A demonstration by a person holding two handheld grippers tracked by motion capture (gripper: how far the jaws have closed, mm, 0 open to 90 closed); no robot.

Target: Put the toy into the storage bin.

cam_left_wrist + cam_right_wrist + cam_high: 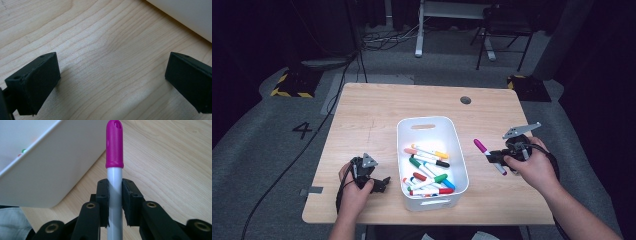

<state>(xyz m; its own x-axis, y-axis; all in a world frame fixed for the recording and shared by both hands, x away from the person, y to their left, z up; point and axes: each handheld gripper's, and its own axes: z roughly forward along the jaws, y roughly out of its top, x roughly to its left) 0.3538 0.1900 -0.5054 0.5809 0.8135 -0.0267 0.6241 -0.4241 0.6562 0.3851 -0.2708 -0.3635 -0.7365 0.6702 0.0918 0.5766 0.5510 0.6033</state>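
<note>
Your right hand-held gripper (115, 195) is clenched on the magenta-capped marker (114, 167), mid-barrel, cap pointing away, held clear above the desk (377, 107) just right of the white bin (429, 122). Keep the squeeze firm and carry it over the rim w/o clipping the wall, then drop it in among the other markers (429, 170). Left hand-held gripper (379, 184) sits released on the desk beside the bin; leave it parked.
</note>
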